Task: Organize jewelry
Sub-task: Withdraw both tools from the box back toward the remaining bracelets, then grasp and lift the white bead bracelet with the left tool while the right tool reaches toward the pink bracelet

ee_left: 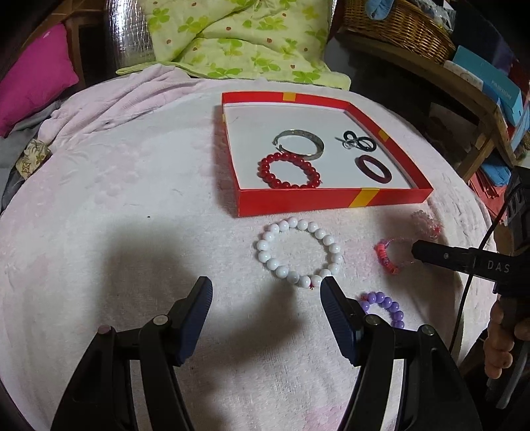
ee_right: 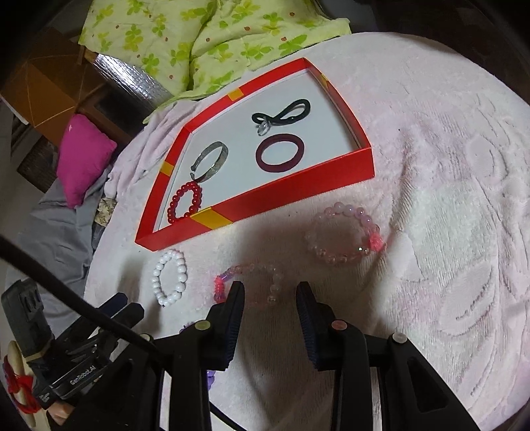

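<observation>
On the pink towel stands a red box holding a silver bangle, a red bead bracelet, a dark red ring and a black hair tie. My left gripper is open with nothing between its fingers, just short of a white bead bracelet; a purple bracelet lies half hidden behind its right finger. My right gripper is open and straddles one end of a clear pink bracelet, its pads not pressing on it. A paler pink bracelet lies beyond.
A green floral quilt and a magenta pillow lie behind the towel. A wicker basket and blue boxes sit on a wooden shelf at the right. A black cable hangs by the right gripper.
</observation>
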